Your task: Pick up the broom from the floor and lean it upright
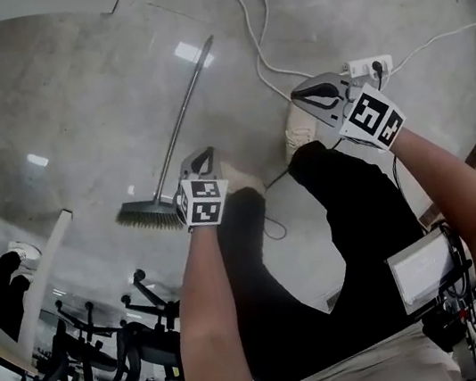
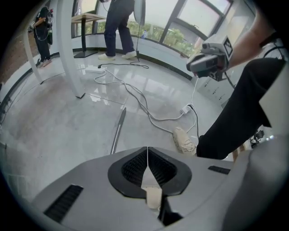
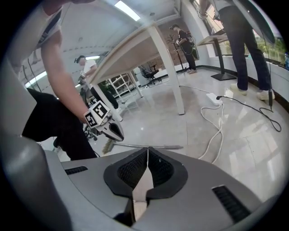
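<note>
The broom (image 1: 176,135) lies flat on the grey floor, its metal handle running up and right from the brush head (image 1: 146,215). My left gripper (image 1: 206,152) hangs just right of the handle near the brush head, shut and empty. In the left gripper view the jaws (image 2: 147,151) meet, with the handle (image 2: 118,131) on the floor beyond them. My right gripper (image 1: 296,92) is farther right, over my shoe, also shut with nothing in it. In the right gripper view its jaws (image 3: 147,151) are closed; the broom handle (image 3: 153,145) and the left gripper (image 3: 108,128) lie ahead.
White cables (image 1: 262,54) and a power strip (image 1: 368,66) lie on the floor at the upper right. My black-trousered leg and pale shoe (image 1: 298,125) stand between the grippers. A white table leg (image 3: 174,76) and office chairs (image 1: 110,342) are near. A person (image 2: 119,27) stands far off.
</note>
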